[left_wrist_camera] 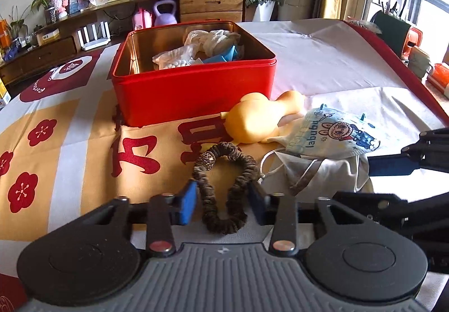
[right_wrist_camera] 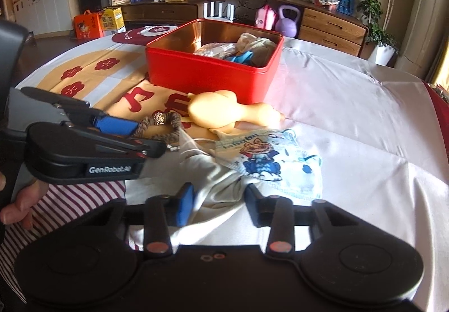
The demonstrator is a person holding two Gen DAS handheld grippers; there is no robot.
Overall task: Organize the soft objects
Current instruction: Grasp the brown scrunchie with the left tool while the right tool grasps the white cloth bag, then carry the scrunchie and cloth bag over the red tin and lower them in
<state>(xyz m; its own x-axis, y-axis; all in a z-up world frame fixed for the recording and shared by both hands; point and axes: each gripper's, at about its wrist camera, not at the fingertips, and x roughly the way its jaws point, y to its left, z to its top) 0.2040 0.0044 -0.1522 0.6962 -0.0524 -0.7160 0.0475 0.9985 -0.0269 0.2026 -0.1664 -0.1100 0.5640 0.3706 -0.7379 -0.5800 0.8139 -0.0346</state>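
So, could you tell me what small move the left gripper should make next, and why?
Probably close the left gripper on the brown scrunchie. Its blue pads already sit on either side of the scrunchie loop, open, with the loop lying on the cloth between them. The red tin, already holding other soft items, stands open just beyond, so a grasp looks like the natural step before lifting it over.

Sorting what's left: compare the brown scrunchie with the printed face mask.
The brown ruffled fabric scrunchie is a dark closed loop; the pale blue cartoon-printed face mask is flat. The scrunchie sits between the left claw fingers; the mask lies ungripped on grey cloth. Both remain outside the red tin.
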